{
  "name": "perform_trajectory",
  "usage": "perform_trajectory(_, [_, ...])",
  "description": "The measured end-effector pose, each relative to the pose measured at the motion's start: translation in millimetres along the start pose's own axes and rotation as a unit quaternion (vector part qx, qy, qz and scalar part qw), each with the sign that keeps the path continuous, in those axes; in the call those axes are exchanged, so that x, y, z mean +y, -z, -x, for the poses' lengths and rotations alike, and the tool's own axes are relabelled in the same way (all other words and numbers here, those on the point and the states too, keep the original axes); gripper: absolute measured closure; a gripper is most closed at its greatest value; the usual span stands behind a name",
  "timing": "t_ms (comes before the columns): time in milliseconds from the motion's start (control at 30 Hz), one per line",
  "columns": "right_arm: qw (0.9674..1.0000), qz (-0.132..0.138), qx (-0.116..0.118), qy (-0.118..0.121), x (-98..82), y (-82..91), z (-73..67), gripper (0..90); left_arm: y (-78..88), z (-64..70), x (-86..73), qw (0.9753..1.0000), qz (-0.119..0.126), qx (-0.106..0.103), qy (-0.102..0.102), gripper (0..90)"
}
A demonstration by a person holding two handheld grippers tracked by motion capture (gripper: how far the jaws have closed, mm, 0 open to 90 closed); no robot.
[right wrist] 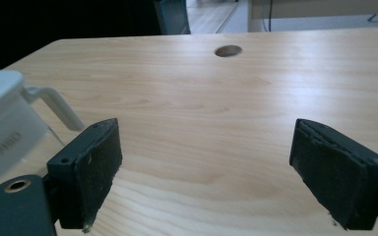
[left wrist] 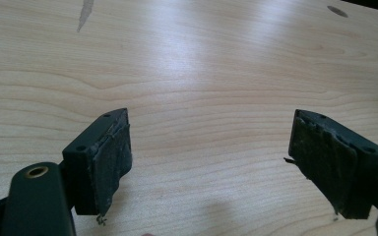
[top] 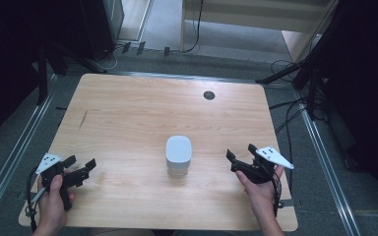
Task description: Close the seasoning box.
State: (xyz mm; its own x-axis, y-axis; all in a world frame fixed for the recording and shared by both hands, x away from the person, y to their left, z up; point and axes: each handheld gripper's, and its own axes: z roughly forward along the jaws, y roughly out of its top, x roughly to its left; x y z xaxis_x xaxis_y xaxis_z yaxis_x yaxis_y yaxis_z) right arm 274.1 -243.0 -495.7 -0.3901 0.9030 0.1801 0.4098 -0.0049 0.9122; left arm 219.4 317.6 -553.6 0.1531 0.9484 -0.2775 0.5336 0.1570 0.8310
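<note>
While the white container [top: 178, 155] sits mid-worktop [top: 142, 108], left gripper [top: 82, 168] and right gripper [top: 240, 154] flank it, fingers spread wide, empty.

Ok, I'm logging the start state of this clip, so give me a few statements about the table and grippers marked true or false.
1. A white container stands on the table between the two grippers. True.
2. The left gripper is shut on the container. False: its jaws are apart over bare wood.
3. The right gripper is open. True.
4. The container lies tipped on its side. False: it stands upright.
5. A round hole sits near the table's far edge. True.
</note>
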Motion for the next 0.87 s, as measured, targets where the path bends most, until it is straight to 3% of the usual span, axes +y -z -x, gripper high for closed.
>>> perform_trajectory(167, [0.9994, -0.007, -0.028, -0.018, -17.2, 20.3, 28.1, 11.7, -0.2, 0.3, 0.1, 1.0, -0.002, 0.001, -0.002, 16.6])
perform_trajectory(533, [0.9953, -0.034, -0.085, -0.032, -52.6, 54.5, 69.3, 12.0, -0.7, -0.5, 0.4, 1.0, -0.003, -0.003, 0.003, 16.3])
perform_trajectory(700, [0.9939, -0.035, -0.094, -0.045, -60.9, 65.1, 77.6, 12.1, -1.3, -0.6, 0.8, 1.0, -0.003, -0.001, 0.002, 16.3])
perform_trajectory(733, [0.9941, -0.031, -0.097, -0.038, -59.9, 66.6, 78.1, 12.1, -1.4, -0.7, 0.9, 1.0, -0.005, -0.001, 0.001, 16.2])
perform_trajectory(867, [0.9931, -0.032, -0.103, -0.045, -59.0, 65.9, 76.2, 12.2, -0.3, -3.3, 0.8, 0.9999, 0.0, -0.003, 0.014, 14.9])
